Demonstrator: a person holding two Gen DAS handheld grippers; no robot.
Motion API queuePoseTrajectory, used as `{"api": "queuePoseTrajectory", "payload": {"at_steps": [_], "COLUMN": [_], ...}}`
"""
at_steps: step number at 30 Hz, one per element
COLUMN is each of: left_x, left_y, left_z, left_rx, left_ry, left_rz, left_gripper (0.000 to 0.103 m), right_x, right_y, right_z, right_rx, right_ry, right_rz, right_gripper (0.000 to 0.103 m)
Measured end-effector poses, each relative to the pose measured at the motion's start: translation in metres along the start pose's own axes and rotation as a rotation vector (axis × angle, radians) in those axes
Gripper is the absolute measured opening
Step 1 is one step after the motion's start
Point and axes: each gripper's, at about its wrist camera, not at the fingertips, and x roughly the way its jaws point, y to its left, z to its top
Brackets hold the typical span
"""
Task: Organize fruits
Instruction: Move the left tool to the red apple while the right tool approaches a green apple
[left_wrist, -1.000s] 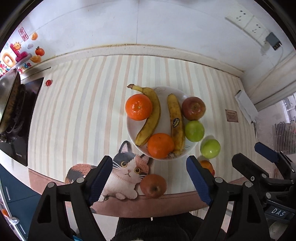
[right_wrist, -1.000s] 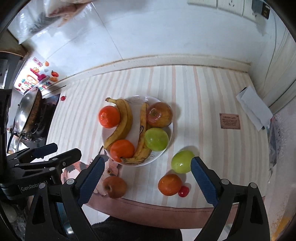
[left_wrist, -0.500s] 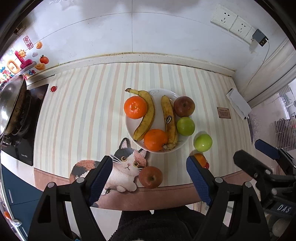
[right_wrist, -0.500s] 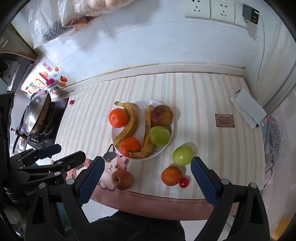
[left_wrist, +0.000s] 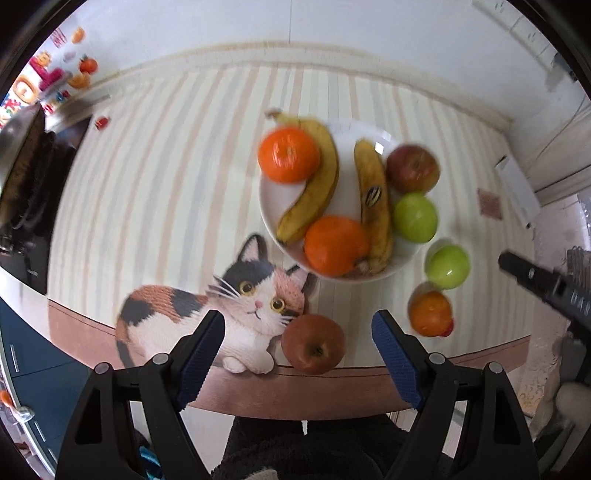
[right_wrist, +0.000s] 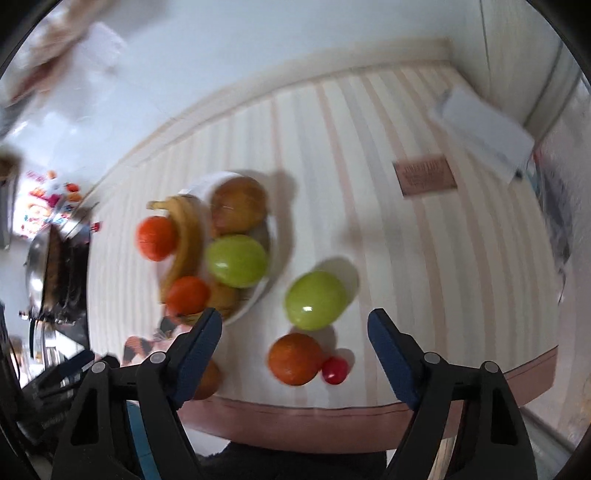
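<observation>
A white plate (left_wrist: 271, 206) holds two bananas, two oranges, a red apple and a green apple. Loose on the striped cloth lie a red apple (left_wrist: 313, 344), a green apple (left_wrist: 447, 266), an orange (left_wrist: 430, 313) and a small red fruit (right_wrist: 335, 370). My left gripper (left_wrist: 298, 350) is open, with the loose red apple between its fingers near the table's front edge. My right gripper (right_wrist: 294, 349) is open above the loose orange (right_wrist: 295, 359), just short of the loose green apple (right_wrist: 316, 300). The right view is blurred.
A cat-shaped mat (left_wrist: 207, 314) lies left of the loose red apple. A stove with a pan (left_wrist: 22, 173) stands at the far left. A small brown card (right_wrist: 424, 180) and white paper (right_wrist: 484, 129) lie at the right. The wall runs behind.
Both grippers have moved down and forward toward the table, so the fruit looks larger. The right one has swung right, over the loose orange and green apple. No fruit has moved.
</observation>
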Motion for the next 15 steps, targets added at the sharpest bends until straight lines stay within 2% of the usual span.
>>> {"api": "queuePoseTrajectory", "payload": {"at_steps": [3,6,10,13,15], "left_x": [0.031,0.059,0.086,0.094,0.094], "left_y": [0.001,0.002,-0.01,-0.015,-0.015], "left_z": [-0.003,-0.009,-0.015,-0.017,-0.018], "left_rx": [-0.017,-0.044,-0.017,0.0,-0.004], "left_ry": [0.069,0.151,0.23,0.225,0.208], "left_rz": [-0.006,-0.059,-0.096,-0.066,-0.048], "left_gripper": [0.081,0.081,0.081,0.081,0.072], "right_x": [0.03,0.052,0.073,0.085,0.093], "right_y": [-0.011,-0.016,-0.018,-0.014,-0.011], "right_z": [0.005,0.01,0.013,0.014,0.014], "right_rx": [0.025,0.04,0.054,0.043,0.039], "right_ry": [0.038,0.067,0.093,0.116,0.139], "right_rz": [-0.015,-0.023,-0.007,-0.02,-0.016], "right_gripper": [0.084,0.084,0.08,0.078,0.071]}}
